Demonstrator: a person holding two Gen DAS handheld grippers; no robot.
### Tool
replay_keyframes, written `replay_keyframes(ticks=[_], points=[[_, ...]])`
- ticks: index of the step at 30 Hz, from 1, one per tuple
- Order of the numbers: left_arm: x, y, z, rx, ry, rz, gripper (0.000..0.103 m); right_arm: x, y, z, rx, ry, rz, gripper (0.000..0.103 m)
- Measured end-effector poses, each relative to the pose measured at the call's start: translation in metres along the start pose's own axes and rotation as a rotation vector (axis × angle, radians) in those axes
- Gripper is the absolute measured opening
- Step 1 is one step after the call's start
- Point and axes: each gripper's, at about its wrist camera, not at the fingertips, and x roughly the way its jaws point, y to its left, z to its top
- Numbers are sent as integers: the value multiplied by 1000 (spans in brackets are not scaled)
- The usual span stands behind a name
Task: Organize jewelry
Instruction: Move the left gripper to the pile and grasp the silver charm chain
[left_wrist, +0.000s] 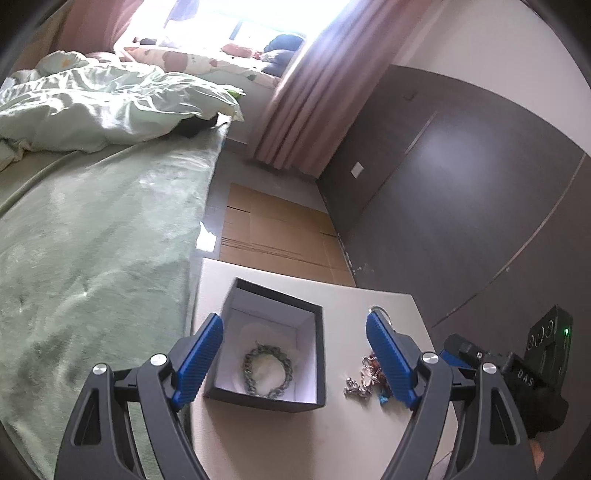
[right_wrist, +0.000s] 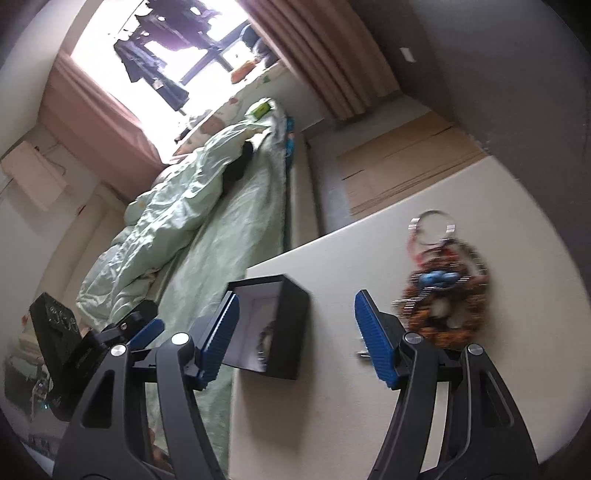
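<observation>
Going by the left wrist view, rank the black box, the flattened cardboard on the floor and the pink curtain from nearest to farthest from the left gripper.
From the left gripper:
1. Black box, on the white table right between the open fingers, a bracelet inside it.
2. Flattened cardboard, on the floor beyond the table's far edge.
3. Pink curtain, farthest, hanging by the window past the bed's end.

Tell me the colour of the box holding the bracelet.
The box is black outside with a white lining, clearest in the left wrist view.
</observation>
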Motion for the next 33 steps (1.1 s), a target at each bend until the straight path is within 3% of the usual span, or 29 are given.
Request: replay_keyframes(ticks=[5, 9, 16, 25, 33], points=[[12, -21, -7, 40, 26, -29, 74, -12, -23, 3, 34, 7, -40, 66], [26, -41, -13, 80, 71, -68, 60, -20, -39, 4, 60, 10, -70, 66], [55, -81, -35, 177, 145, -113, 48, -28, -63, 7, 122, 21, -104, 66], [95, -112, -61, 264, 241, -99, 47, -35, -76, 11, 130, 37, -132, 66], [139, -127, -93, 386, 323, -34, 47, -43, -89, 14, 152, 39, -143, 66]])
